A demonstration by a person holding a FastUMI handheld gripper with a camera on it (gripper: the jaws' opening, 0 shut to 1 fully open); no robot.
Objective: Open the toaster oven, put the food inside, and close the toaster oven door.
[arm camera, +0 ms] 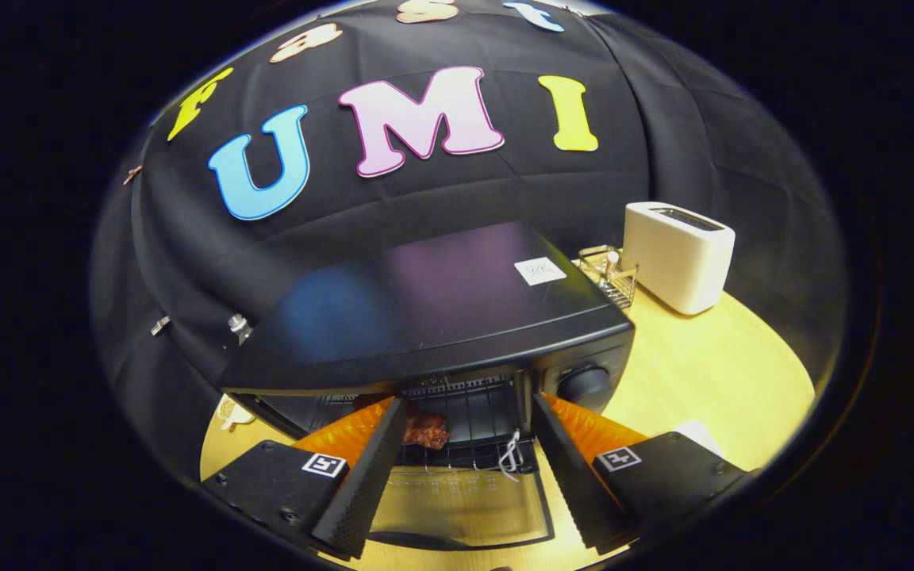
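A black toaster oven [441,309] stands on the wooden table, its glass door [461,496] folded down flat toward me. A reddish-brown piece of food [425,430] lies on the wire rack [473,412] inside the cavity. My gripper [465,408] is open, its two black fingers spread wide above the lowered door with the tips at the oven's mouth. The left fingertip [393,416] is just beside the food; nothing is held between the fingers. The oven's knob [584,383] is beyond the right finger.
A white toaster [679,254] stands on the wooden table [703,373] to the right behind the oven, with a small wire rack [612,274] beside it. A pale object [233,412] lies left of the oven. Black cloth walls close the back.
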